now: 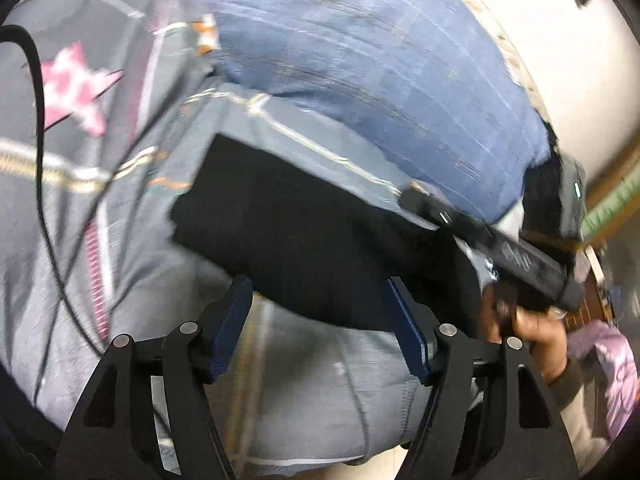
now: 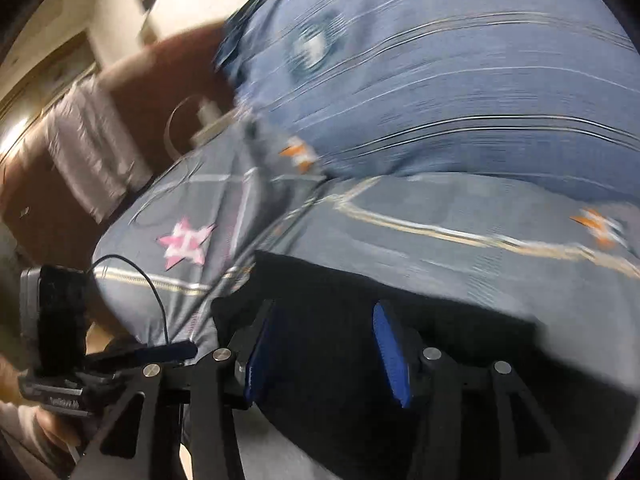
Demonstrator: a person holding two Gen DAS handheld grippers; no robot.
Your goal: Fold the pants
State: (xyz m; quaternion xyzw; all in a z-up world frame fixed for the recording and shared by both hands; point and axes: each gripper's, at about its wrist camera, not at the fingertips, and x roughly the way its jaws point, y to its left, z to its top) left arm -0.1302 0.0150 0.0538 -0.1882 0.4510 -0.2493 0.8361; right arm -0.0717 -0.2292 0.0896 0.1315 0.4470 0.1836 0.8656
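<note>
The black pants [image 1: 312, 232] lie folded into a compact rectangle on a grey patterned bed sheet [image 1: 100, 184]. My left gripper [image 1: 320, 312] is open, its blue pads on either side of the near edge of the pants, holding nothing. In the right wrist view the pants [image 2: 360, 292] lie just ahead of my right gripper [image 2: 324, 352], which is open with its pads [image 2: 390, 356] above the dark cloth. The right gripper's body also shows in the left wrist view [image 1: 520, 256], at the far right end of the pants. Both views are blurred.
A blue plaid pillow [image 1: 380, 72] lies behind the pants. A pink star print [image 2: 186, 242] marks the sheet. A black cable [image 1: 40, 160] runs across the sheet at the left. A brown headboard [image 2: 160, 80] and the bed edge are at the left.
</note>
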